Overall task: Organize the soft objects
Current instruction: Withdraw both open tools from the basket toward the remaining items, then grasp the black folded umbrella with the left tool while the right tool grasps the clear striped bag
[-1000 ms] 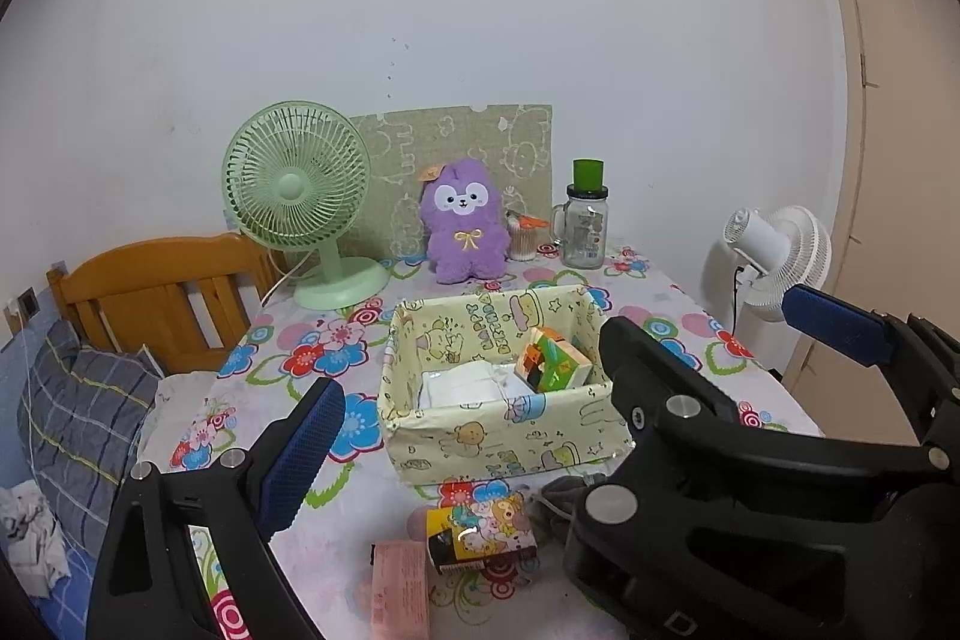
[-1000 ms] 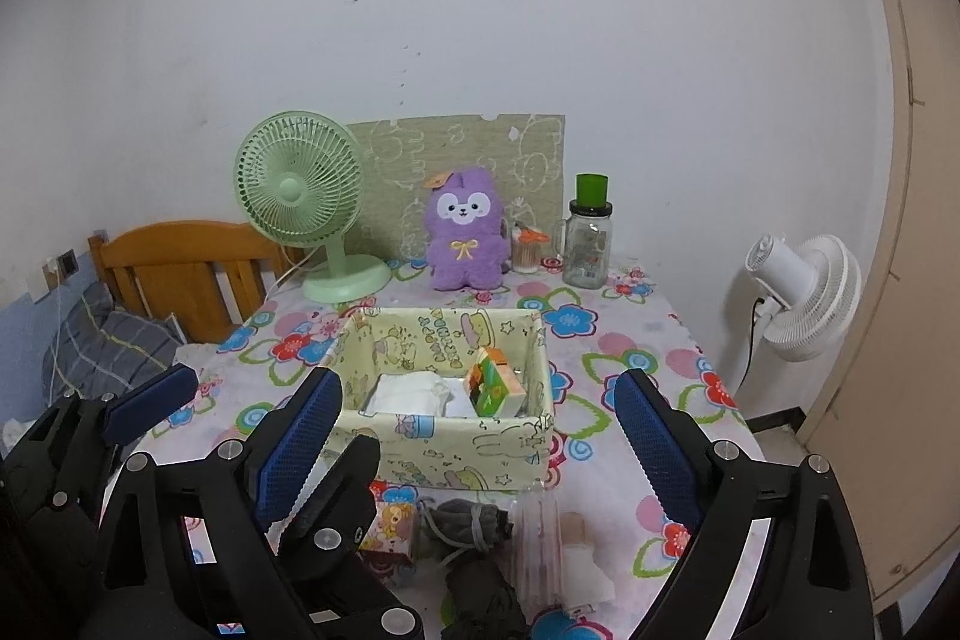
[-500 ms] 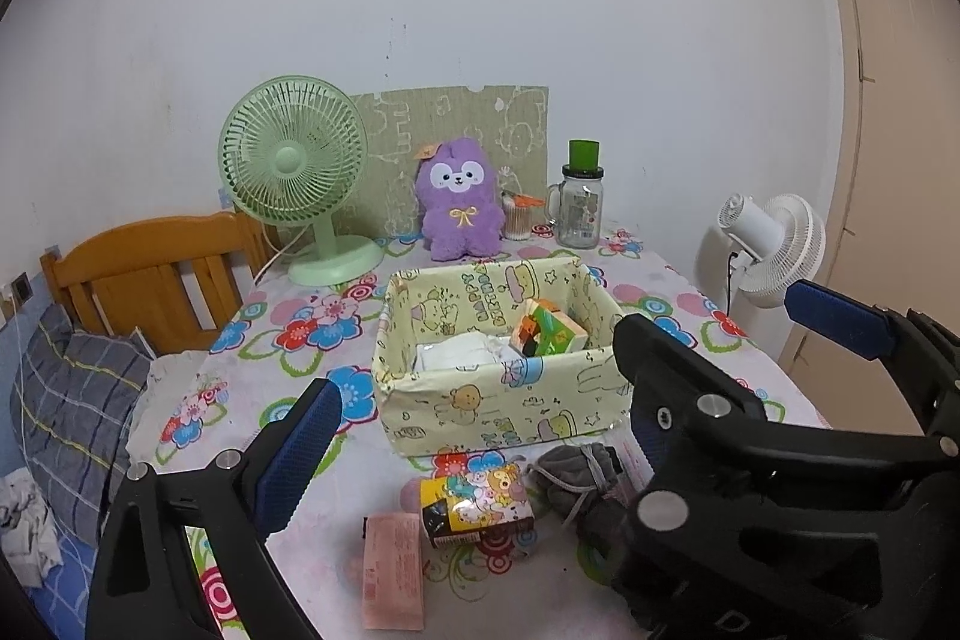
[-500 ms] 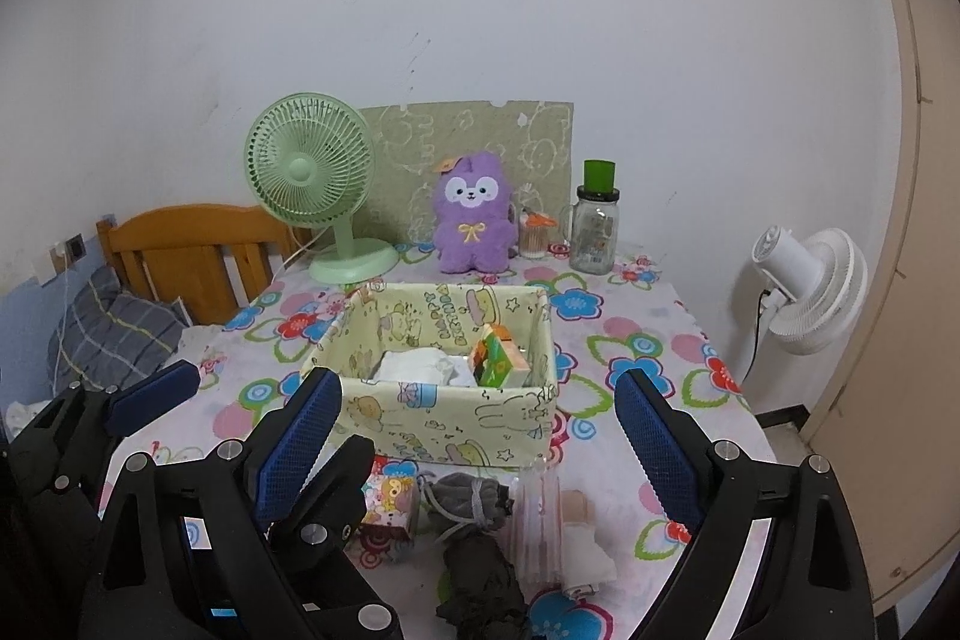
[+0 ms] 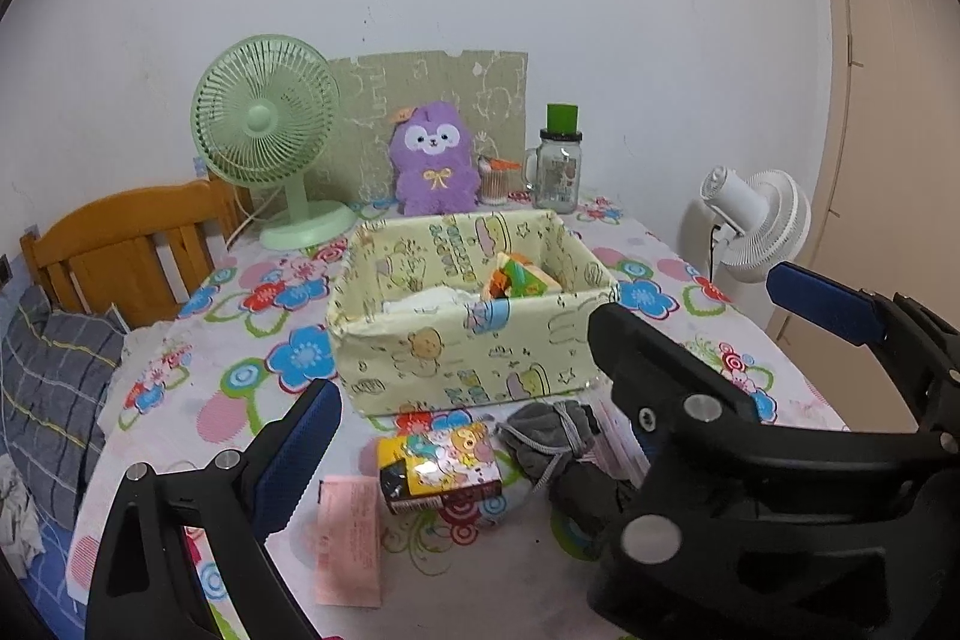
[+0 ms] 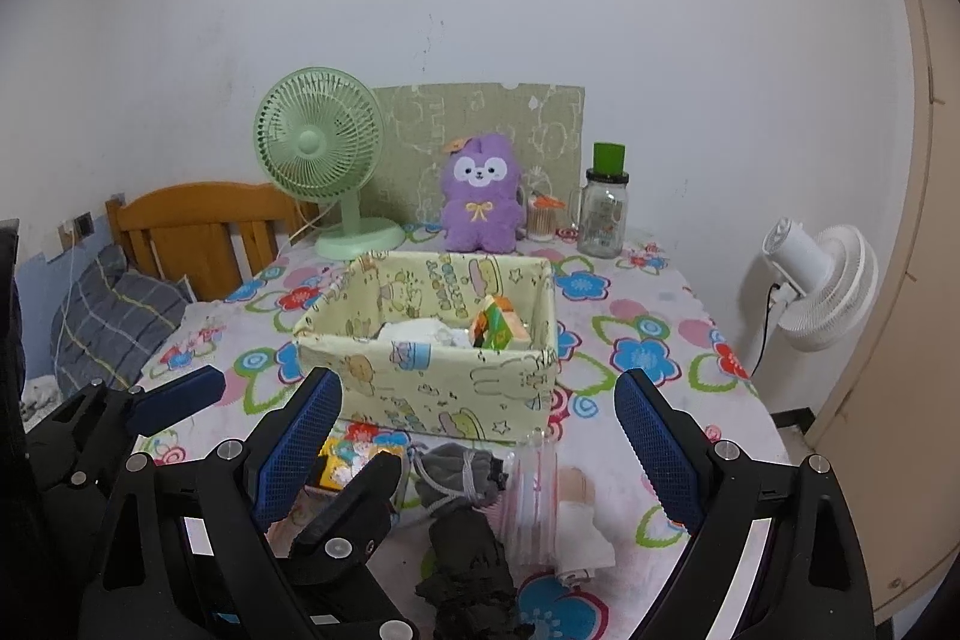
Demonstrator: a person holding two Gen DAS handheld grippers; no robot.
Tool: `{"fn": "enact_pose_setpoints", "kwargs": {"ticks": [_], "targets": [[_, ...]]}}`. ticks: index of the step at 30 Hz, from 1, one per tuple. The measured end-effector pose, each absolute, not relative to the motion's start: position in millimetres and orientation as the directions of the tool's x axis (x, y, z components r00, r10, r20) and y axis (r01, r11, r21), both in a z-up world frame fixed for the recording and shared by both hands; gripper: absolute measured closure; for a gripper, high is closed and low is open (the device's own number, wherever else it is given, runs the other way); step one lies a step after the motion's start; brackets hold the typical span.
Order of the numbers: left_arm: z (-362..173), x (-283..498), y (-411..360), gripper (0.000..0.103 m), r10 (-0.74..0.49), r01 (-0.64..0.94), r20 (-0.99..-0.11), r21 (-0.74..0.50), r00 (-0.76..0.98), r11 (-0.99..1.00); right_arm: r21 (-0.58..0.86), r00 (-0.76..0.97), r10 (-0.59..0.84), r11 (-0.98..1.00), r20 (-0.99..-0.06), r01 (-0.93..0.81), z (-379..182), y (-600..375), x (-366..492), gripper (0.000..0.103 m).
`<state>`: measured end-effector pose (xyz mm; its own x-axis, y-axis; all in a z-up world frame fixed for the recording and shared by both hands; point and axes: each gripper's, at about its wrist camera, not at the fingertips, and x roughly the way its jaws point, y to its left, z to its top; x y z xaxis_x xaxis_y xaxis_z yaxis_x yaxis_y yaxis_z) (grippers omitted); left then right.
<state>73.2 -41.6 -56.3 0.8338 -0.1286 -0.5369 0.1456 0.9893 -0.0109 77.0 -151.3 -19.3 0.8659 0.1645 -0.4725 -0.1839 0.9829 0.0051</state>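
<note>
Soft items observed: a grey drawstring pouch (image 6: 459, 469), cinched with a cord, lies on the desk (image 6: 648, 340) just before the front wall of the fabric bin (image 6: 432, 382). A dark crumpled cloth (image 6: 474, 562) lies nearer the camera, touching the pouch. To their right sits a clear pink-striped packet (image 6: 531, 496) with a white folded item (image 6: 585, 532) beside it. Left of the pouch stands a small cartoon-printed carton (image 5: 441, 466); a pink slip (image 5: 351, 538) lies flat left of it.

The bin, pale yellow with cartoon print, is open-topped. Inside: a white folded cloth (image 6: 423, 331) on the left, and an orange-and-green carton (image 6: 495, 328) tilted on the right.

At the rear of the desk: a purple plush (image 6: 480, 196) upright against a green board (image 6: 480, 124), a green fan (image 6: 324, 160) to its left, and a glass jar (image 6: 603, 214) with green lid to its right.

Left tool (image 6: 264, 424): released, fingers spread, holding nothing, above the carton and slip. Right tool (image 6: 477, 448): released, fingers wide apart, holding nothing, with the pouch and packet seen between its fingers.

A white fan (image 6: 822, 280) stands off the desk to the right.
</note>
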Motion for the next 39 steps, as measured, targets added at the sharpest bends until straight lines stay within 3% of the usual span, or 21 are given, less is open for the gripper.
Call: {"fn": "enact_pose_setpoints", "kwargs": {"ticks": [11, 39], "targets": [[-77, 78, -42, 0.005, -0.159, 0.148, -0.556, -0.066, 0.816, 0.987, 0.076, 0.868, 0.142, 0.99, -0.476, -0.121, -44, -176, 81, 0.009], [-130, 93, -81, 0.005, -0.17, 0.158, -0.688, -0.081, 0.706, 0.984, 0.039, 0.819, 0.079, 0.997, -0.568, -0.069, -96, -215, 91, 0.016]]}}
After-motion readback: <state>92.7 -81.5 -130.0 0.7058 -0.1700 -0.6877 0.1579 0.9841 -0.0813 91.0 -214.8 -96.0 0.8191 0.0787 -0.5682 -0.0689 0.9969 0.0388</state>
